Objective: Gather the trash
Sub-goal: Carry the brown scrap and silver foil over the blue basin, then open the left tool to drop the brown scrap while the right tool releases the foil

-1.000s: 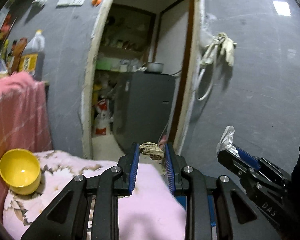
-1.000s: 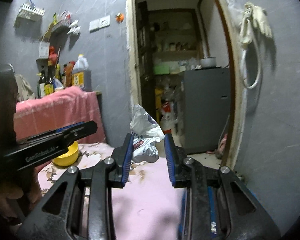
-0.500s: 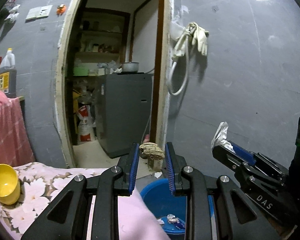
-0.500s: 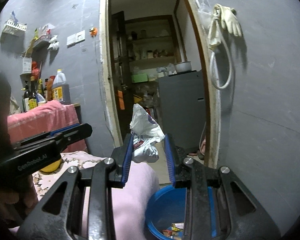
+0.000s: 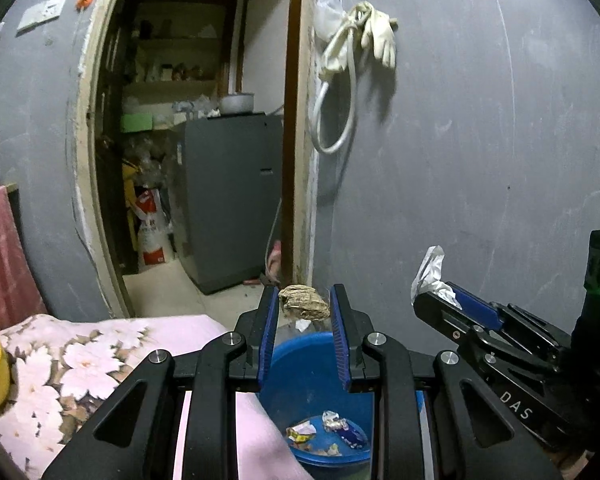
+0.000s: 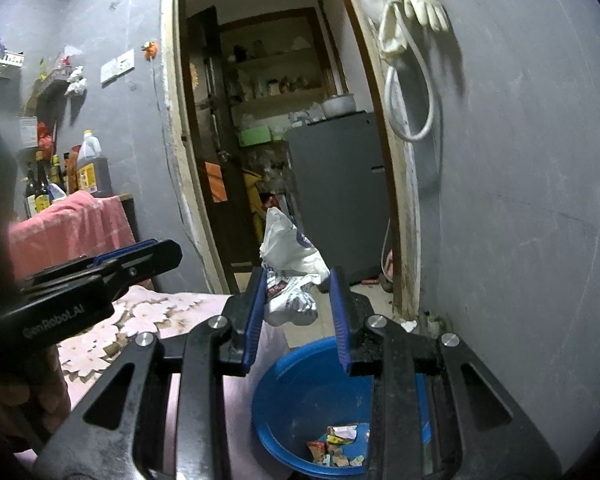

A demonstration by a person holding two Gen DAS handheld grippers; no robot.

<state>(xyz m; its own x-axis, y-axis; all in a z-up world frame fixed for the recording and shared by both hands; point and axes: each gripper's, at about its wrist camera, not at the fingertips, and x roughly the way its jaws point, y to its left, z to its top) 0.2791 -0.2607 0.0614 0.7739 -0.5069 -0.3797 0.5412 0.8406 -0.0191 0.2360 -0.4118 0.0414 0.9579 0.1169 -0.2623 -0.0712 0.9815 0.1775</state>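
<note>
My left gripper (image 5: 304, 312) jaws pinch a brown crumpled wad (image 5: 303, 308); right gripper (image 6: 296, 300) jaws pinch a white plastic wrapper (image 6: 290, 276). I hold both above the blue basin (image 6: 300, 380) with scraps (image 6: 336, 446) inside, beside the floral-covered bed (image 5: 80, 356).

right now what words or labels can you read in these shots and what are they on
"DAS" on the right gripper body, seen from the left wrist.
"GenRobot.AI" on the left gripper body, seen from the right wrist.
Print on the crumpled white wrapper, the oil jug label and the red-and-white sack: too blurred to read.
</note>
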